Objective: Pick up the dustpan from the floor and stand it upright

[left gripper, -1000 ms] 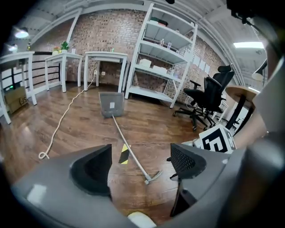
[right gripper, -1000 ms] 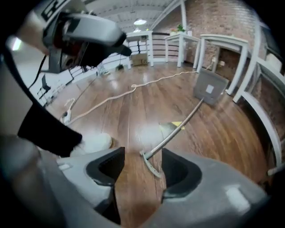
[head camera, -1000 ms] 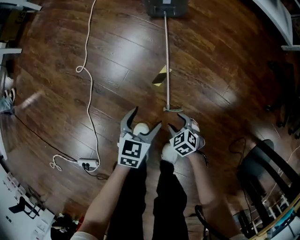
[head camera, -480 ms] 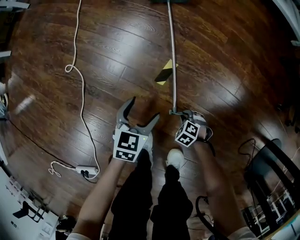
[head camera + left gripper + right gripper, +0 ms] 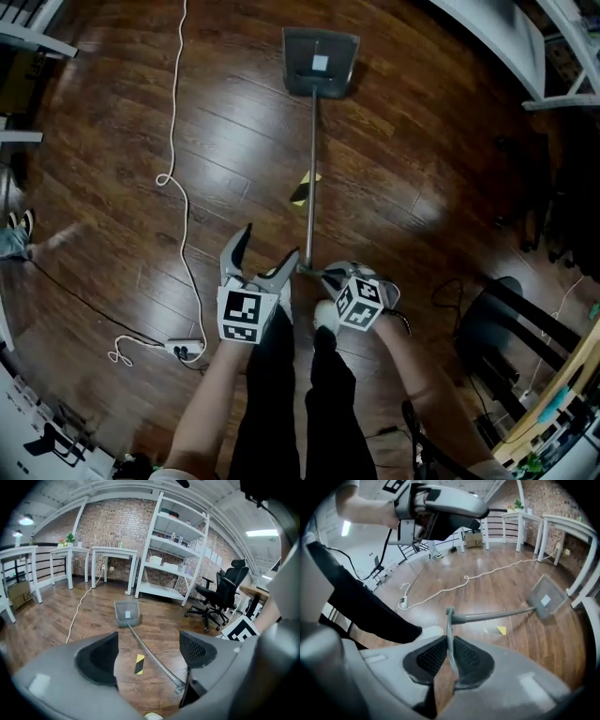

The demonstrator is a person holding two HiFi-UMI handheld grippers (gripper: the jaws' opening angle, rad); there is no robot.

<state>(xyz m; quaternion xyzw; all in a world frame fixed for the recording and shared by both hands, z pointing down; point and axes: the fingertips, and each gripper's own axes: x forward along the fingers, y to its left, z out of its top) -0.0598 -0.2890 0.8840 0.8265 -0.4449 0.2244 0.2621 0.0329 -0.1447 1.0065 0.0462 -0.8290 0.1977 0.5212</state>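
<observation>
The dustpan (image 5: pixel 320 62) lies on the wooden floor at the far end, its grey pan flat and its long metal handle (image 5: pixel 310 169) running back towards me. My right gripper (image 5: pixel 323 273) is shut on the bracket at the handle's near end; in the right gripper view that end (image 5: pixel 449 620) sits pinched between the pads, the pole (image 5: pixel 497 616) leads off to the pan (image 5: pixel 544 597), and the gripper (image 5: pixel 450 656) points steeply down. My left gripper (image 5: pixel 270 242) hangs open beside it, just left of the handle end. The left gripper (image 5: pixel 149 652) holds nothing, and the dustpan (image 5: pixel 126 613) lies ahead.
A strip of yellow-and-black tape (image 5: pixel 304 189) lies beside the handle. A white cable (image 5: pixel 178 187) runs along the left to a power strip (image 5: pixel 183 350). An office chair (image 5: pixel 220 595), a white shelf unit (image 5: pixel 173 550) and tables (image 5: pixel 112 555) ring the room. My legs and shoes (image 5: pixel 326 314) are below the grippers.
The right gripper, open by the handle end a second ago, has shut on it and risen. The left gripper has risen too, still open. The whole pan is now in view.
</observation>
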